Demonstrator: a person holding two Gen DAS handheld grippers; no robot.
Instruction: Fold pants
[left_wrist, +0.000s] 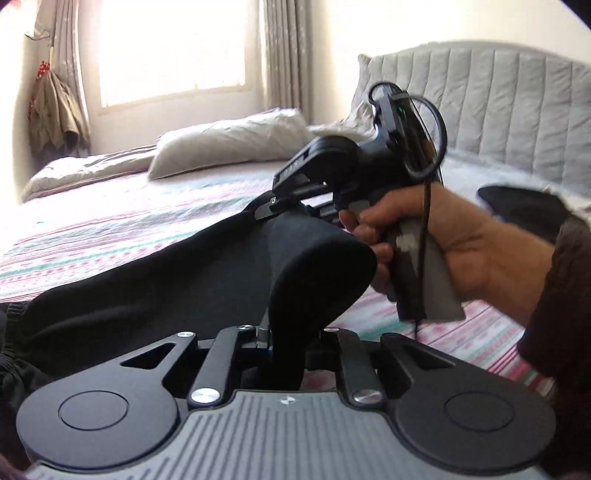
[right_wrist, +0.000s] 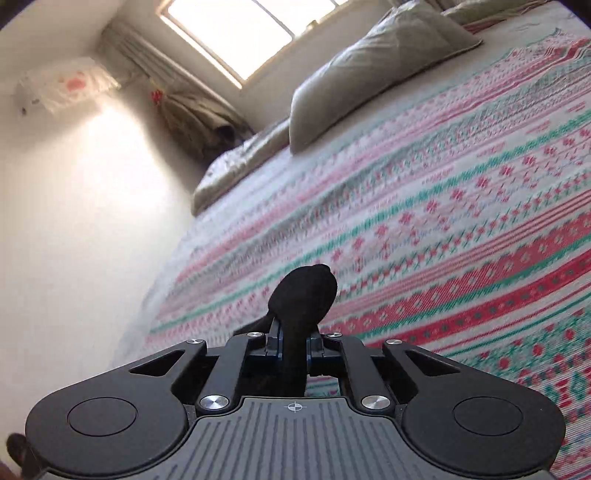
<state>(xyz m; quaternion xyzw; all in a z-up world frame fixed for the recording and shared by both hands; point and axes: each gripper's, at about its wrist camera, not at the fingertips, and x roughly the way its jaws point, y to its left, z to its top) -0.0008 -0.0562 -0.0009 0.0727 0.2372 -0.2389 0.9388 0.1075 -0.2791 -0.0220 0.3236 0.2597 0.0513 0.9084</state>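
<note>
The black pants (left_wrist: 155, 295) hang lifted above the patterned bedspread (left_wrist: 110, 236), stretched between both grippers. My left gripper (left_wrist: 286, 332) is shut on a bunched edge of the pants, which rises between its jaws. In the left wrist view the right gripper (left_wrist: 273, 205) is held in a hand and is shut on the far edge of the same cloth. In the right wrist view the right gripper (right_wrist: 293, 339) is shut on a rounded fold of the black pants (right_wrist: 304, 291), with the bedspread (right_wrist: 443, 221) below.
A grey pillow (left_wrist: 229, 144) and a folded quilt (left_wrist: 81, 170) lie at the head of the bed by the window. A padded headboard (left_wrist: 498, 99) stands at the right. Another dark garment (left_wrist: 517, 206) lies behind the hand. A white wall (right_wrist: 74, 221) borders the bed.
</note>
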